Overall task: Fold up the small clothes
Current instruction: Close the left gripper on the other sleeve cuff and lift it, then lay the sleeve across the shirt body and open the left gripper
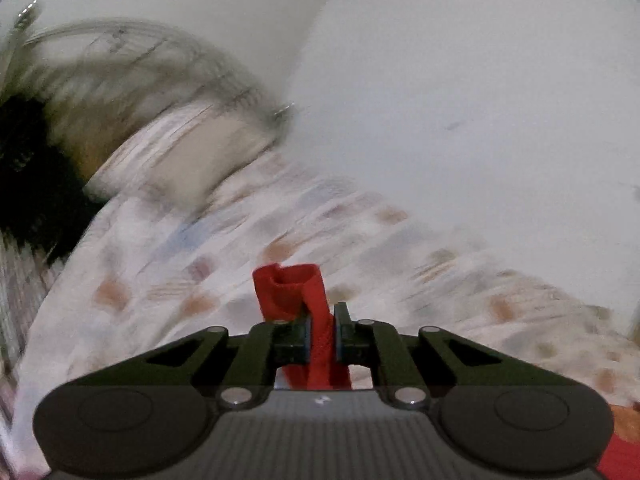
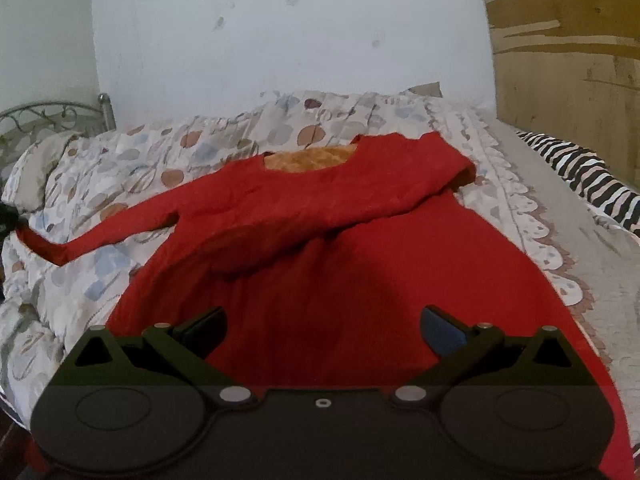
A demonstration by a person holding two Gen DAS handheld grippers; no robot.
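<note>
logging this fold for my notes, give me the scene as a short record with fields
garment: red dress spread on the patterned bedspread
right sleeve: already folded across the chest
left sleeve: stretched out sideways, its cuff pinched in the left gripper
right gripper: open, nothing between its fingers, over the skirt
nearby: zebra-striped cloth at the bed's right edge
left view: motion-blurred

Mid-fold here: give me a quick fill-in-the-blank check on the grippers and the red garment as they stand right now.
1. The left gripper is shut on the red garment's ____.
2. The right gripper has its jaws ____ above the red garment.
3. One sleeve already lies folded ____ the garment's chest.
4. The garment lies on a patterned ____.

Missing words: sleeve; open; across; bedspread
</note>
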